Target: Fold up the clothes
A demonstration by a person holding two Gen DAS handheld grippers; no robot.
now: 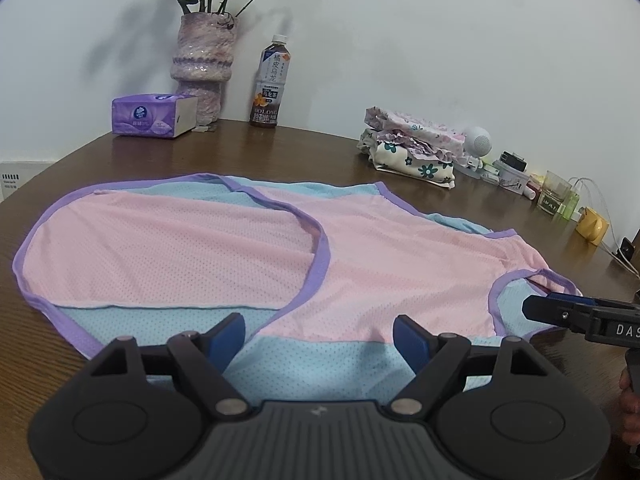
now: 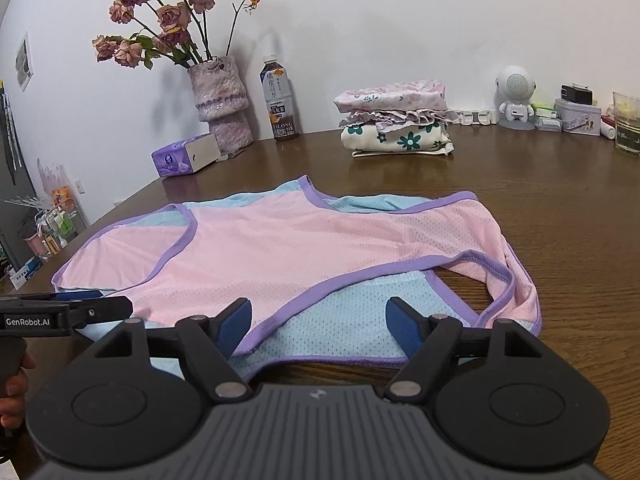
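A sleeveless mesh top [image 1: 200,248] in pink and light blue with purple trim lies spread flat on the brown wooden table [image 1: 300,148]. My left gripper [image 1: 320,336] is open just above the top's near blue hem, with nothing between its fingers. In the right wrist view the top [image 2: 280,248] lies the same way, and my right gripper [image 2: 320,320] hangs open over the purple-edged armhole near the table's front edge. Each gripper shows from the side in the other's view: the right gripper [image 1: 530,308] by the armhole, the left gripper [image 2: 108,300] at the hem.
Along the wall stand a vase of dried roses [image 2: 224,100], a tea bottle [image 2: 280,100], a purple tissue pack [image 2: 184,156] and a stack of folded floral clothes [image 2: 396,120]. A white speaker figure [image 2: 516,96], tins and a glass [image 2: 628,124] crowd the far right.
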